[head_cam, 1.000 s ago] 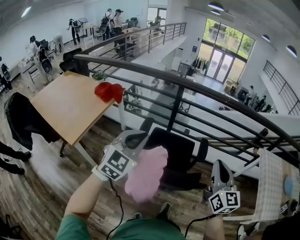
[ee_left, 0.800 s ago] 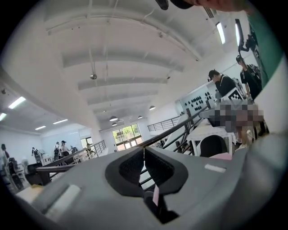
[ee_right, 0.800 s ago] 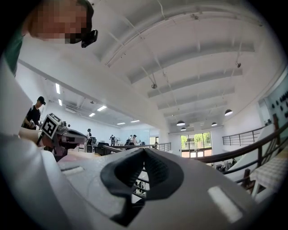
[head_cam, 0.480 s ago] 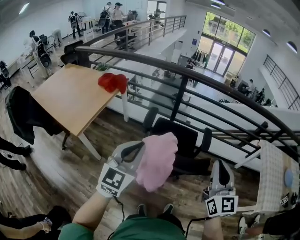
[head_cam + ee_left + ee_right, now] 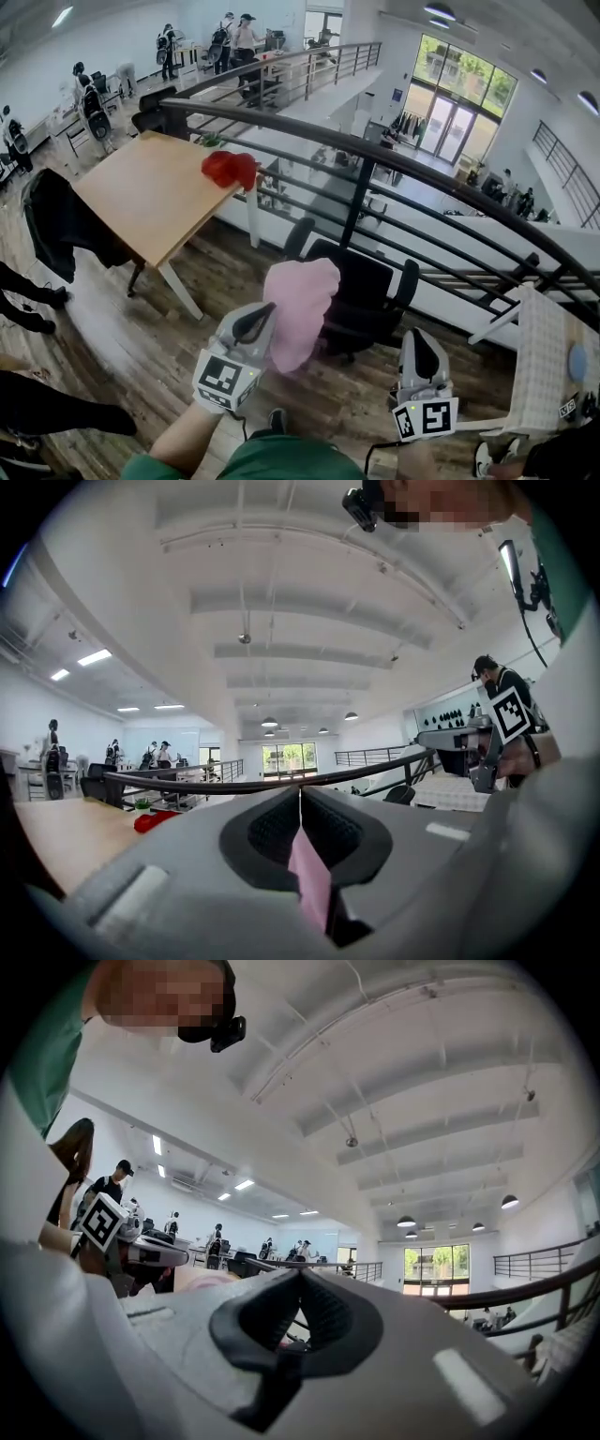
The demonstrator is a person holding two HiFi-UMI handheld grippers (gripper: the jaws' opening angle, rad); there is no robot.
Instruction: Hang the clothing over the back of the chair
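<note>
In the head view my left gripper [image 5: 262, 319] is shut on a pink garment [image 5: 302, 305], which hangs in a bunch in front of the black office chair [image 5: 366, 286], over its left side. The left gripper view shows the jaws [image 5: 300, 803] pressed together with a strip of the pink garment [image 5: 310, 885] pinched between them. My right gripper [image 5: 416, 341] is held low to the right of the chair; its jaws [image 5: 300, 1279] are shut with nothing in them.
A dark metal railing [image 5: 375, 150] runs right behind the chair. A wooden table [image 5: 150, 202] at the left carries a red cloth [image 5: 230, 169], and a black jacket [image 5: 56, 225] hangs beside it. A white checked table [image 5: 544, 366] stands at the right. Several people stand far off.
My left gripper has carried the pink garment up and closer to the chair, rolling as it went. The right gripper has drifted a little left and lower in the head view.
</note>
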